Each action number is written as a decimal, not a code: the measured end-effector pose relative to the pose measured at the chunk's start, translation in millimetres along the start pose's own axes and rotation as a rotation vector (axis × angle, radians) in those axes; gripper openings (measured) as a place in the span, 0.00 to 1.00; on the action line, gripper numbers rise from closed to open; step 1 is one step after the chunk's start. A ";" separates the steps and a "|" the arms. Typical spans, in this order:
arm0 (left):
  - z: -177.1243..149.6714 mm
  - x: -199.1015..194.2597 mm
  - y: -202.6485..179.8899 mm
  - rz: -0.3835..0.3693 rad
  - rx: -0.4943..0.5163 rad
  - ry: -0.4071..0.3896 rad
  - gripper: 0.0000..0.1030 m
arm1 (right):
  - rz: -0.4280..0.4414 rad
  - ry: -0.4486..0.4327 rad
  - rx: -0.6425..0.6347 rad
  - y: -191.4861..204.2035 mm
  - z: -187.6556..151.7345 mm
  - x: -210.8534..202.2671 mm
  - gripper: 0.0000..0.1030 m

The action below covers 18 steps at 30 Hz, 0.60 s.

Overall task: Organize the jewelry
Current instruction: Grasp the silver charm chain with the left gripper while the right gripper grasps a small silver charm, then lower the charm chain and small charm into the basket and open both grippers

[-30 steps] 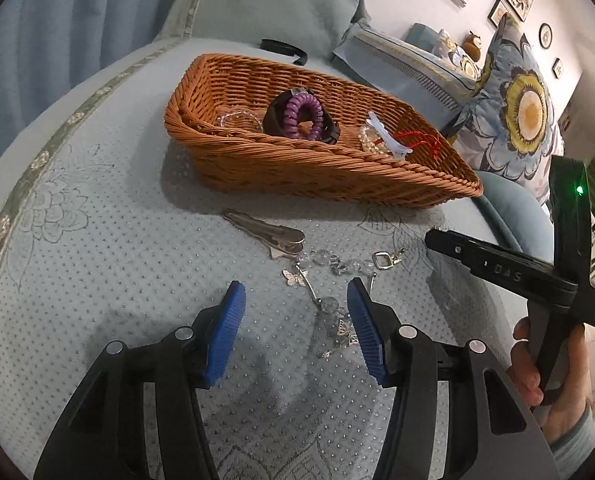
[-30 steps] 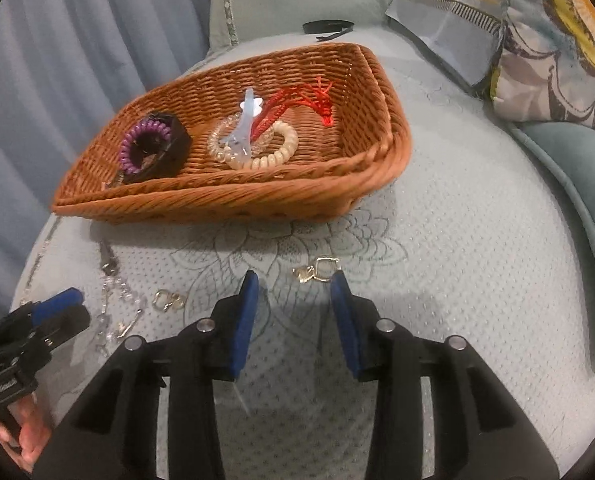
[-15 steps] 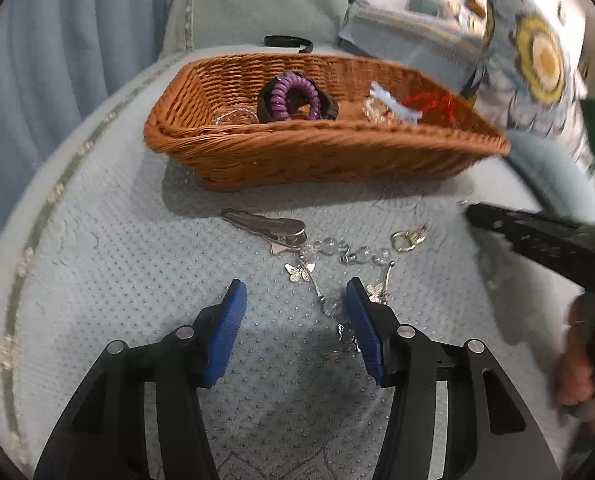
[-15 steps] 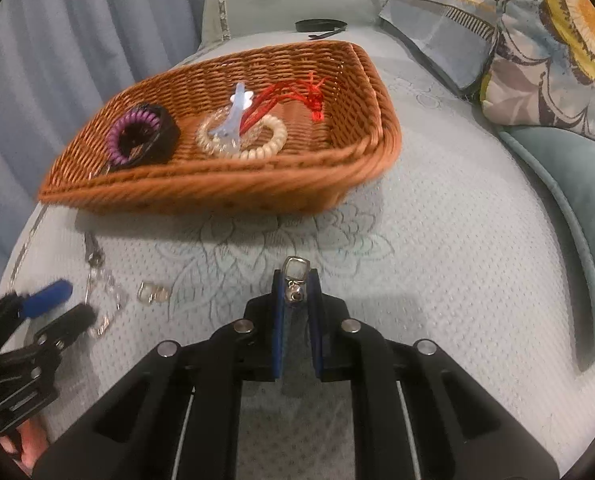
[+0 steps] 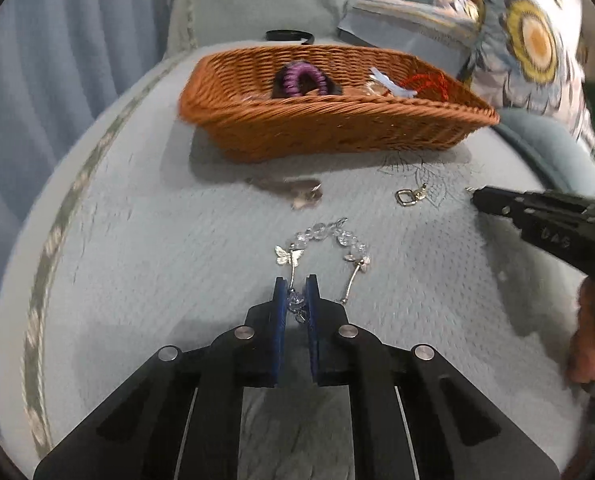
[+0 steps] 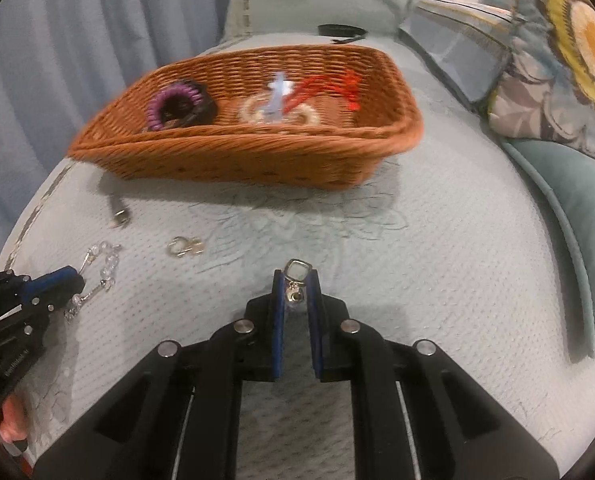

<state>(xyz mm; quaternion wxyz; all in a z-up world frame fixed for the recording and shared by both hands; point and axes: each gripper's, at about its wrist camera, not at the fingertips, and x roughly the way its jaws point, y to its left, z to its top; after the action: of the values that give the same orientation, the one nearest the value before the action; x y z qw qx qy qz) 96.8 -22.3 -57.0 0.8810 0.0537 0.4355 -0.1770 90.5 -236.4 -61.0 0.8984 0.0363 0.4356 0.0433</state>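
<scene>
My left gripper (image 5: 296, 290) is shut on a crystal bead bracelet with silver butterflies (image 5: 324, 245), which trails forward on the bedspread; it also shows in the right wrist view (image 6: 97, 268). My right gripper (image 6: 296, 285) is shut on a small gold square earring (image 6: 296, 276), held just above the bedspread. A second gold earring (image 5: 409, 197) lies on the bedspread, also in the right wrist view (image 6: 185, 247). The wicker basket (image 5: 329, 128) stands beyond, holding a purple coil hair tie (image 6: 173, 102), a pearl bracelet (image 6: 281, 114) and a red cord (image 6: 329, 84).
A silver hair clip (image 5: 293, 192) lies in front of the basket. A black band (image 6: 341, 32) lies behind the basket by a cushion. Floral pillows (image 6: 569, 60) stand at the right. A curtain hangs at the left, past the bed's edge.
My left gripper has closed on the bracelet and pulled it back, away from the hair clip. My right gripper, shut on the earring half a second ago, has lifted slightly with it.
</scene>
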 end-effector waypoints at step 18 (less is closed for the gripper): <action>-3.3 -39.2 31.4 -0.267 -0.129 -0.119 0.07 | 0.143 -0.140 -0.072 24.7 7.6 -44.6 0.09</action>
<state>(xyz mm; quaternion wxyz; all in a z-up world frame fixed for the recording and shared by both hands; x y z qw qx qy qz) 83.7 18.2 -30.1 0.8754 -0.0719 0.3963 -0.2672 67.9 -217.0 -19.1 0.9219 0.0381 0.3664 0.1203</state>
